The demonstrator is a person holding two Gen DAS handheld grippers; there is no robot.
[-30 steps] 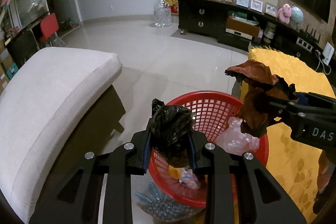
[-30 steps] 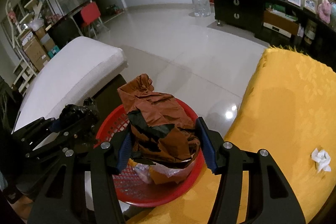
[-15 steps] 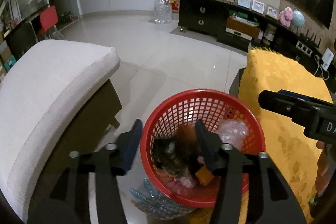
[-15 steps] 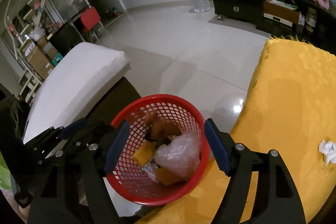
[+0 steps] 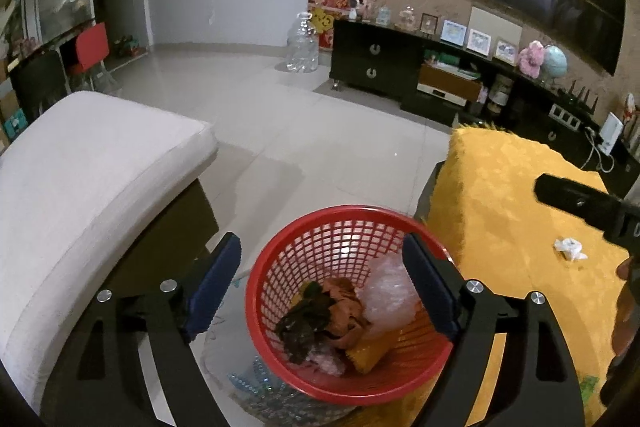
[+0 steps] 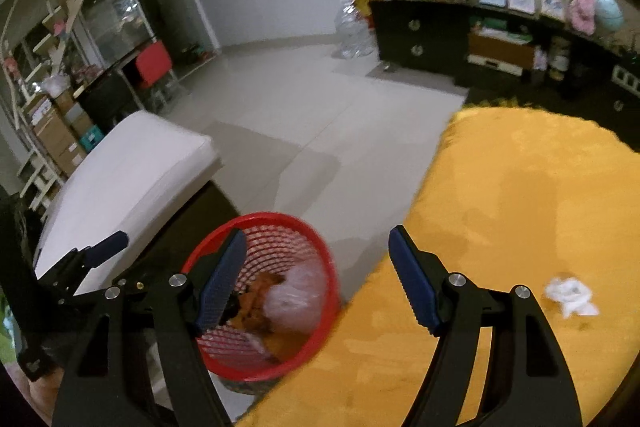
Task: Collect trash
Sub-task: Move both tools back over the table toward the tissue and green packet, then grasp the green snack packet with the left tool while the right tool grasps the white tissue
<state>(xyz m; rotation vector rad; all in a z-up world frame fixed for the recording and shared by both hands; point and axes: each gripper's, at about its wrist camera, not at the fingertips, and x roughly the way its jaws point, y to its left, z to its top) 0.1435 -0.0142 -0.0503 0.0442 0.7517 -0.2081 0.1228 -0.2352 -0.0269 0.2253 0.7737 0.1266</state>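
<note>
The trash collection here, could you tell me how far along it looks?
Done: the red basket already holds brown paper, a black bag and clear plastic. In hand: nothing; the left gripper and the right gripper are both open and empty. Left: a white crumpled tissue lies on the yellow cloth, nearest the right gripper.

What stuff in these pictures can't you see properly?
- Bottom of the red basket: in the left wrist view, the brown wrapper and clear plastic bag cover whatever lies beneath.
- White crumpled tissue on the yellow cloth: motion blur in the right wrist view, small in the left.
- Right gripper: the left wrist view's right edge cuts it off.
- Shelf ornaments: too small.
</note>
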